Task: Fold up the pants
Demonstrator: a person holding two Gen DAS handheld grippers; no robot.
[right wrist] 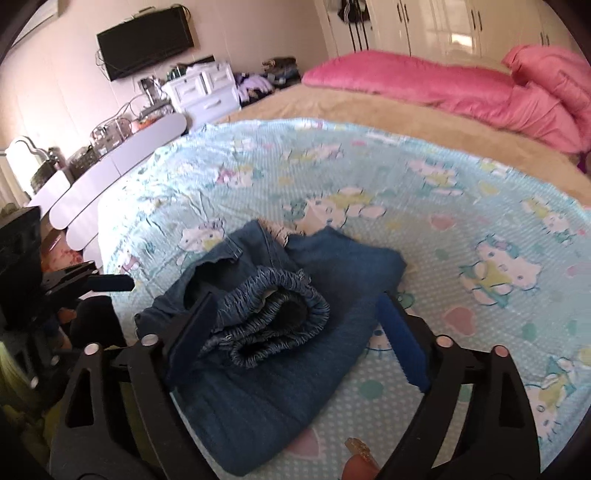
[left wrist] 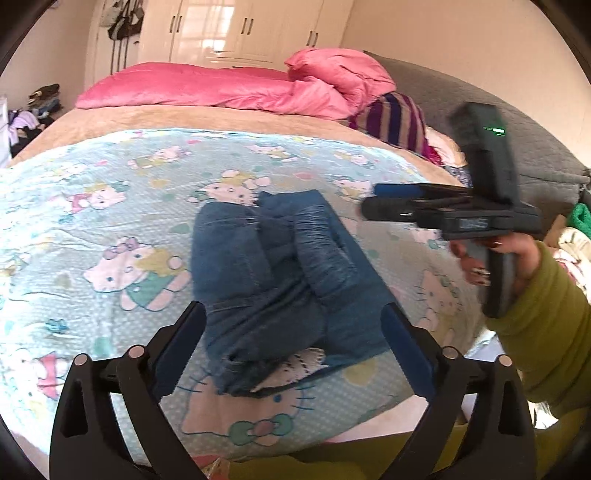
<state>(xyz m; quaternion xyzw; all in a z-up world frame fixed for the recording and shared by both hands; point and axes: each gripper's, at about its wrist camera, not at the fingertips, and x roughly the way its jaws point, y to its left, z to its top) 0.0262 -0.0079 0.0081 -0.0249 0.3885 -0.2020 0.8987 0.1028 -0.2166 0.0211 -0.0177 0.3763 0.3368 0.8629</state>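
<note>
Blue denim pants point(left wrist: 280, 273) lie folded in a compact bundle on the cartoon-cat sheet point(left wrist: 110, 221). In the right wrist view the pants point(right wrist: 280, 314) show their elastic waistband rolled on top. My left gripper point(left wrist: 295, 332) is open and empty, its jaws wide, hovering over the near end of the bundle. My right gripper point(right wrist: 295, 328) is open and empty above the bundle, its left pad point(right wrist: 192, 336) close to the waistband. The right gripper also shows in the left wrist view point(left wrist: 373, 201), held by a hand in a green sleeve at the right.
A pink duvet point(left wrist: 229, 88) and striped cloth point(left wrist: 391, 114) lie at the head of the bed. White wardrobes point(left wrist: 236, 29) stand behind. A wall TV point(right wrist: 144, 40), white drawers point(right wrist: 207, 92) and a cluttered dresser sit left of the bed. Clothes pile at the right point(left wrist: 576, 251).
</note>
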